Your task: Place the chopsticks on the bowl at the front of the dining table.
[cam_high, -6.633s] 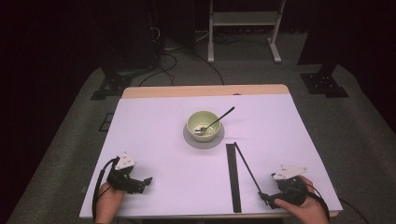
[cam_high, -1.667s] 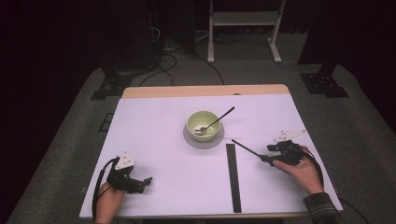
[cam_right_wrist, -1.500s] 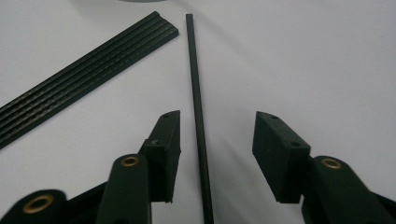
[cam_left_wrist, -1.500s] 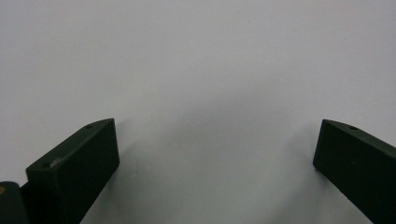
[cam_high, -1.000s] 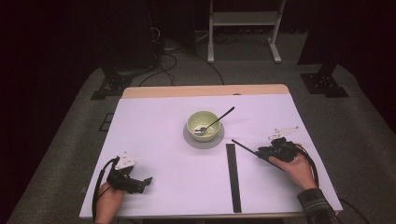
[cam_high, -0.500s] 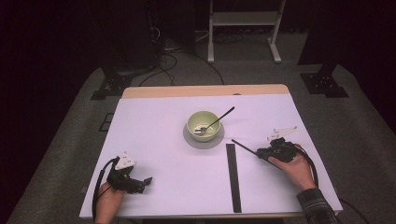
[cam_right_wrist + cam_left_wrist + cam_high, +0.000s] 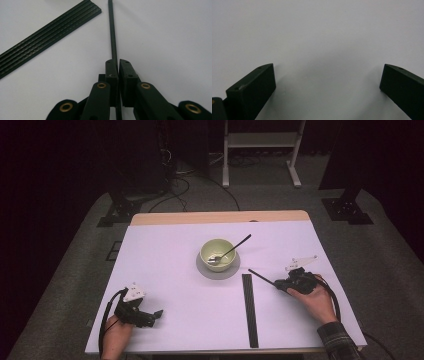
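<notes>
Pinching a thin black rod [image 7: 113, 37], the right gripper [image 7: 118, 67] points its long axis ahead toward the bowl [image 7: 218, 255]; the left gripper [image 7: 327, 82] rests spread.

Your table [image 7: 165, 265] is evenly lit from overhead while the room around it is near black. Soft shadows, no glare. Gripper views are soft: near jaws blurry, white surface greyish with corner vignetting.

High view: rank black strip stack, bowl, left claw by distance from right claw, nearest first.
1. Black strip stack, just left of the right claw.
2. Bowl, farther up the table on its grey plate.
3. Left claw, across the table at the near left edge.
</notes>
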{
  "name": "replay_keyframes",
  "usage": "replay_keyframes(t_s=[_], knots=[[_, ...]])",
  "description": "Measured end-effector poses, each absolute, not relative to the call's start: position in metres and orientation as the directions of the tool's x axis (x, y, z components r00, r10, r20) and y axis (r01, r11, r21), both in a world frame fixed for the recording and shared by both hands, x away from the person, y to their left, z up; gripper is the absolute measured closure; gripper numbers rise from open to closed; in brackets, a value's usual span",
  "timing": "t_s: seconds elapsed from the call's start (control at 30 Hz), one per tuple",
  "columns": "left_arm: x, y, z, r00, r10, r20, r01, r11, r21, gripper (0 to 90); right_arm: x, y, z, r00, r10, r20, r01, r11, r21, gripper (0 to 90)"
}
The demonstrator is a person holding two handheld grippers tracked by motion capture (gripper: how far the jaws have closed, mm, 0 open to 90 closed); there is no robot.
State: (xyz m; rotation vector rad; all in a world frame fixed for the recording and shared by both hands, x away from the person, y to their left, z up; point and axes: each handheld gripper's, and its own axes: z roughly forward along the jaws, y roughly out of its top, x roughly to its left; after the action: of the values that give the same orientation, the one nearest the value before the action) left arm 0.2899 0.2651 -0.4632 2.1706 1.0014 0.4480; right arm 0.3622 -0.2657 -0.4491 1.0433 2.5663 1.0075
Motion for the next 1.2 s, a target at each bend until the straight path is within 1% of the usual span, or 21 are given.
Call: replay_keyframes(t_s=[0.47,1.2], knots=[[0.290,0.265,-0.463,0.642,0.767,0.021,0.527,-0.460,0.715,0.0,0.361,-0.270,-0.443,-0.718,0.691,0.083,0.555,0.495,0.669,85.7],[0.290,0.265,-0.463,0.643,0.766,0.023,0.526,-0.463,0.713,0.0,0.350,-0.265,-0.417,-0.748,0.657,0.098,0.504,0.466,0.727,85.7]])
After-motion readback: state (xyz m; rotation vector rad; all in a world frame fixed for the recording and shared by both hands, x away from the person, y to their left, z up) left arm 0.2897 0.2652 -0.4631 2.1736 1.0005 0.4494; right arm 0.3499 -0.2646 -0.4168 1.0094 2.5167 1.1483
